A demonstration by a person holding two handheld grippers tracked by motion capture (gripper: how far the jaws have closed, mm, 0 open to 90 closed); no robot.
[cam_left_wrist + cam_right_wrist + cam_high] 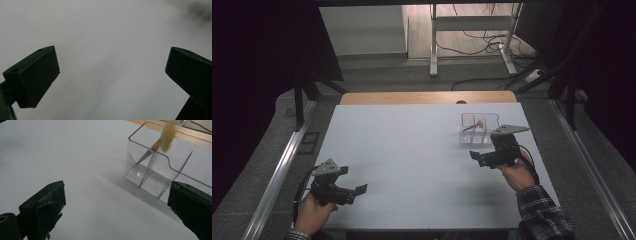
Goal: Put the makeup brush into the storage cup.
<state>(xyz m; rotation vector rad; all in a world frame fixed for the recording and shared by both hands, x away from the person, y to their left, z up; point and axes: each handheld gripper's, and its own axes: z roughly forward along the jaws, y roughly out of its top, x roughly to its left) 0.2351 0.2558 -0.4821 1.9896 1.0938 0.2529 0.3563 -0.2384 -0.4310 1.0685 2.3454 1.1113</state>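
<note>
Right gripper point(477, 156), jaws released, hovers at 7 o'clock of the clear organizer point(160, 173), near it; makeup brush point(163, 138) leans inside 1 compartment; left gripper point(357, 192) spread, well apart; a careless reach could tip the light organizer.

white table top point(412, 165) with a wooden strip point(427, 97) along its far edge. grey carpeted floor point(377, 75) beyond, crossed by loose black cables point(472, 42). white metal frame legs point(433, 45) farther back. dark curtains point(257, 65) at both sides, metal rails point(277, 175) beside the table.
</note>
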